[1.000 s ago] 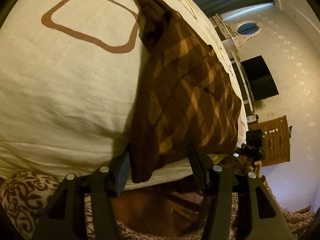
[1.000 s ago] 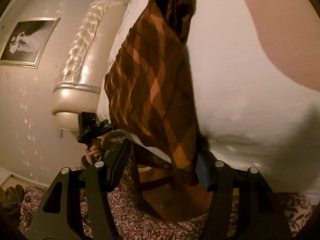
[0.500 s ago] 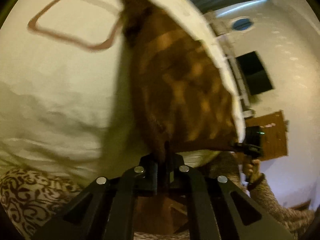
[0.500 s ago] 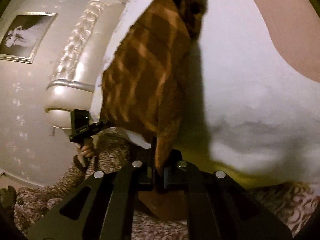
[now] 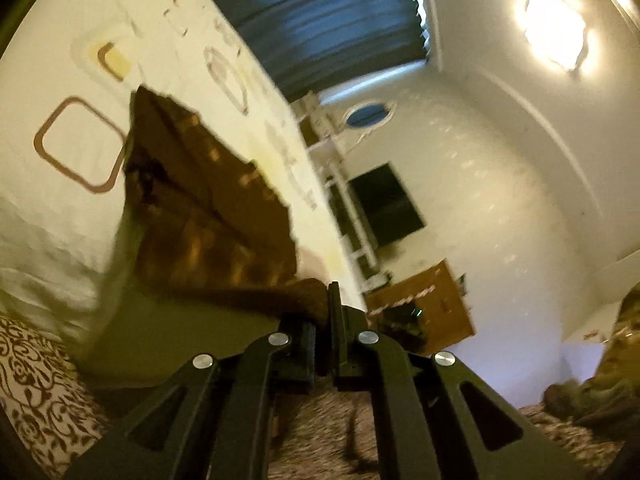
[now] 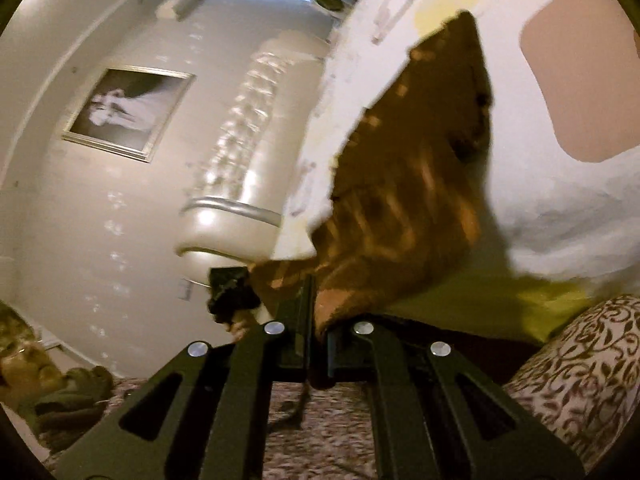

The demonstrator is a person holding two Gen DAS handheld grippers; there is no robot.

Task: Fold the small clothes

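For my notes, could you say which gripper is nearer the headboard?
Left: the left gripper is at the headboard side; the right gripper holds the cloth farther off.

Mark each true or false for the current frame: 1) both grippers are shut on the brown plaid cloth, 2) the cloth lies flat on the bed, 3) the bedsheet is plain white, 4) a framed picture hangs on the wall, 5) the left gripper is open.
1) True. The left gripper and the right gripper each pinch a near corner of the brown plaid cloth.
2) False. Its near edge is lifted off the bedsheet; only the far part rests there.
3) False. The sheet carries brown and yellow rounded squares.
4) True. A framed picture shows in the right wrist view.
5) False. It is shut on the cloth.
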